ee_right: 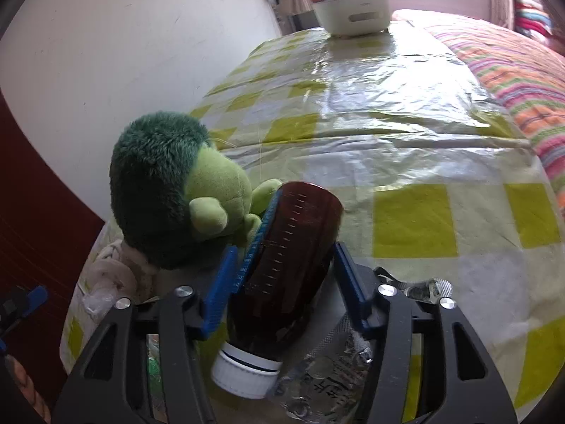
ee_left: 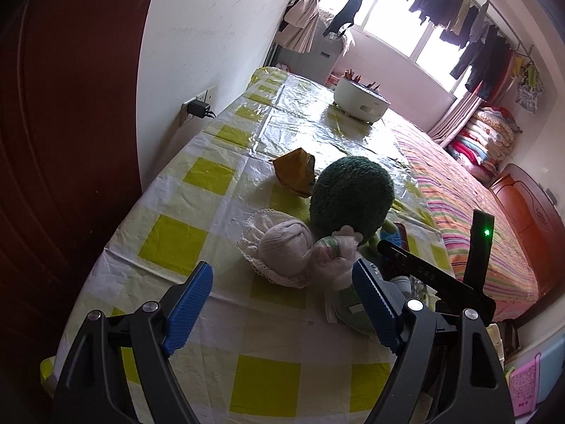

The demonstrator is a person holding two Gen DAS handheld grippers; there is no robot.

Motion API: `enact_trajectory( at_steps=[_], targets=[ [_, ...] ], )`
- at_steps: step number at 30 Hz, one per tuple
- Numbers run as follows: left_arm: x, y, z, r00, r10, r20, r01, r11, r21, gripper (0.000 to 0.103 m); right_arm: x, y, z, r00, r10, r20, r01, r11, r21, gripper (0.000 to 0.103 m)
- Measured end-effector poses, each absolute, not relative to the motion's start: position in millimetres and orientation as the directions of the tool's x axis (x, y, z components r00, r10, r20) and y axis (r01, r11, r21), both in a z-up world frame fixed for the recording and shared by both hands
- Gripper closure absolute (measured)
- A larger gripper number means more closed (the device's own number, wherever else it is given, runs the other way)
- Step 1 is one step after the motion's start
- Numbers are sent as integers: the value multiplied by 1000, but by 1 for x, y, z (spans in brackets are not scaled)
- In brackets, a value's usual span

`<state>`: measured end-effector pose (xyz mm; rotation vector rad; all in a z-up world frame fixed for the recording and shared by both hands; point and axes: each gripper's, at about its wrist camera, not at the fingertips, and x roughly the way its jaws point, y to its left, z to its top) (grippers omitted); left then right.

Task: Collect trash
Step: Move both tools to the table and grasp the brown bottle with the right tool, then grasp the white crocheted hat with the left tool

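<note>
A table (ee_left: 197,190) under a yellow-and-white checked plastic cloth fills both views, pushed against a white wall, with a striped bedspread (ee_left: 469,212) along its far side. At the table's far end stands a white tub (ee_left: 360,100) holding pencils. The green plush toy (ee_right: 166,190) sits near the middle of the cloth; in the right wrist view it is just beside the right gripper (ee_right: 282,275), crowding its left finger. In the left wrist view a white sock ball with a lace edge (ee_left: 279,247) lies against the toy, touching a knotted clear plastic bag (ee_left: 335,254), and a crumpled brown wrapper (ee_left: 295,169) lies just behind the toy toward the wall. A dark brown bottle (ee_right: 293,261) with a white cap (ee_right: 243,371) lies tilted between the right gripper's blue fingers, cap toward the camera; both pads look to be against its sides, so it is gripped. An empty foil pill sheet (ee_right: 332,374) lies on the cloth under the bottle and gripper. The left gripper (ee_left: 282,300) hangs above the near part of the table with its fingers spread wide, holding nothing, the sock ball and bag just ahead of it.
</note>
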<state>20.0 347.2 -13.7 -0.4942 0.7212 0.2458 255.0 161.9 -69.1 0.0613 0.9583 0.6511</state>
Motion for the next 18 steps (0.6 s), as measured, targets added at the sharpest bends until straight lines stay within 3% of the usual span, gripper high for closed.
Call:
enact_trajectory(
  at_steps=[5,12,18],
  targets=[
    [22,350,-19,708,55,-704,-397,855,-333,24,254,154,-67,385,588,-711,-497,782,377,54],
    [26,347,-24,695,25,-719,-388,854,-345,24,244,117,-62,332,732,-595,-445,677,586,57],
    [41,356,-39,682,-119,-721,-382,783,-491,24,232,94,-48,319,804,-501,-427,594,681,58]
  ],
)
